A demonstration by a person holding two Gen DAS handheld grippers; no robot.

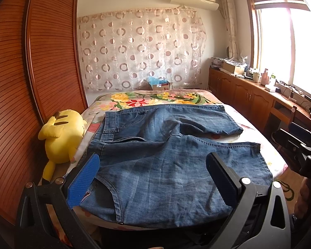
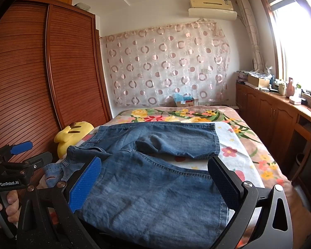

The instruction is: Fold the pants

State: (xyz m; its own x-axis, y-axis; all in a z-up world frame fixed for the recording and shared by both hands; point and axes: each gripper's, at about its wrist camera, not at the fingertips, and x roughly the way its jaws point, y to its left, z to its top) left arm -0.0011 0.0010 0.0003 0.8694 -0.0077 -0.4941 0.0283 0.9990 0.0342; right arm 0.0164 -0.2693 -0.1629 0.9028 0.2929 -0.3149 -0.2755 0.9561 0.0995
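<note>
Both grippers are spread wide with nothing between the fingers: the left gripper [image 1: 153, 178] hovers over the near waistband end and the right gripper [image 2: 155, 184] over the near leg of the denim pants [image 1: 165, 161], which lie flat on the bed [image 1: 257, 132], legs splayed apart. So folding looks basically unstarted to me, every fold still to do. Only container I can spot is a cardboard box [image 1: 160, 86] past the far end, something blue poking out, can't tell what.

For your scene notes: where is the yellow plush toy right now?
The yellow plush toy lies at the bed's left edge, against the wooden wardrobe, just left of the jeans' waistband in both views.
</note>
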